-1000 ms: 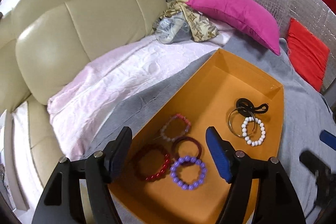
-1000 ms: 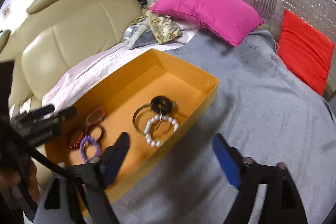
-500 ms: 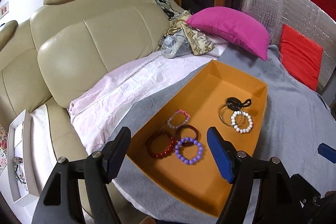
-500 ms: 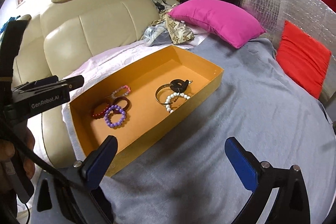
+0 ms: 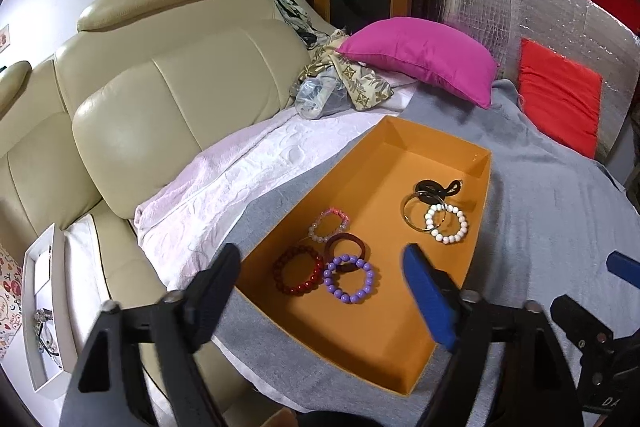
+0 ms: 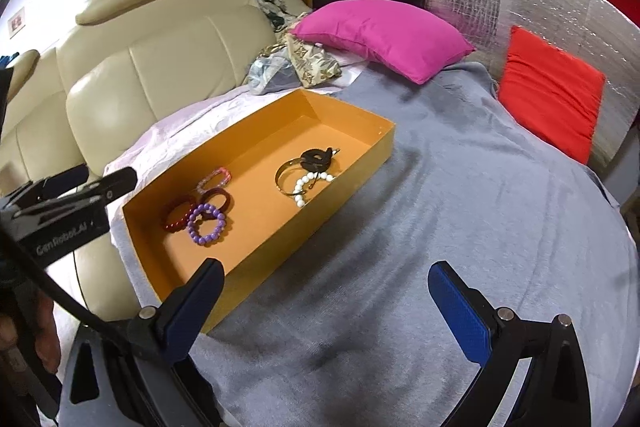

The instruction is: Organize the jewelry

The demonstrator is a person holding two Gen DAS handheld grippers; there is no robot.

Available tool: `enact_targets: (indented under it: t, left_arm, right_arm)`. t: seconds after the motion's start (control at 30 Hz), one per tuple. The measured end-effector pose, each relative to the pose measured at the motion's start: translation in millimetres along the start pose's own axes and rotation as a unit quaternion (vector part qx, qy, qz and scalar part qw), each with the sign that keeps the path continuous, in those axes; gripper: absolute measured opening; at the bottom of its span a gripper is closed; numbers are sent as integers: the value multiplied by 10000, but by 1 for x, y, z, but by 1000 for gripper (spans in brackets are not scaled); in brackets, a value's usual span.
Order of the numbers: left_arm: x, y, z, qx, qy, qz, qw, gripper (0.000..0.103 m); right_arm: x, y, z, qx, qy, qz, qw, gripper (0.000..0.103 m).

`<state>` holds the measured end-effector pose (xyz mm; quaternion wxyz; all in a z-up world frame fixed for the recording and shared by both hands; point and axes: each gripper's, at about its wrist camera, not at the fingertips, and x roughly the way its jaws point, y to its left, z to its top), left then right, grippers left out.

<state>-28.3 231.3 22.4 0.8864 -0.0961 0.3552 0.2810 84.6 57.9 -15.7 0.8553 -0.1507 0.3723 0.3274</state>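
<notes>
The orange box [image 5: 476,167] serves as the landmark; it lies on a grey blanket [image 6: 460,227] spread over the seat of a cream sofa [image 5: 160,95], probably so the soft, level cloth keeps the shallow box from sliding.

Left of the box, the left gripper [image 5: 320,291] hangs above its near corner. Its jaws have just been opening and now stand released, with nothing pressed between them; the beads seen through the gap lie on the box floor below.

Inside the box the jewelry sits in two clusters, which looks like deliberate sorting. At the near, left end lie a red bead bracelet [image 5: 298,275], a purple bead bracelet [image 5: 348,279] just beside it and overlapping a dark maroon bangle [image 5: 346,247], and a pale pink bead bracelet [image 5: 328,225] just beyond. Toward the far, right end, well apart from those, a metal bangle [image 5: 412,215] overlaps a white bead bracelet [image 5: 446,223], with a black ornament [image 5: 434,187] touching them on the far side. The middle of the floor is bare orange.

Right of the box, the right gripper [image 6: 326,289] hovers over the blanket near the box's long wall, jaws spread wide and empty. No jewelry shows on the blanket, so the sorting seems close to finished.
</notes>
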Motion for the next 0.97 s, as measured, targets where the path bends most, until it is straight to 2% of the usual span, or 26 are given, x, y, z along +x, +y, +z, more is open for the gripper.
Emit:
enact_targets:
  t: [0.53, 0.73, 0.97]
  left_arm:
    - [4, 3, 2, -50, -21, -79, 10000, 88]
    - [8, 4, 1, -48, 19, -103, 9999, 95]
    - [10, 5, 3, -22, 29, -35, 10000, 96]
  right_arm:
    - [0, 4, 9, -10, -190, -169, 9997, 103]
    - [2, 4, 10, -17, -187, -164, 9997, 103]
    - [7, 7, 12, -31, -192, -143, 9997, 103]
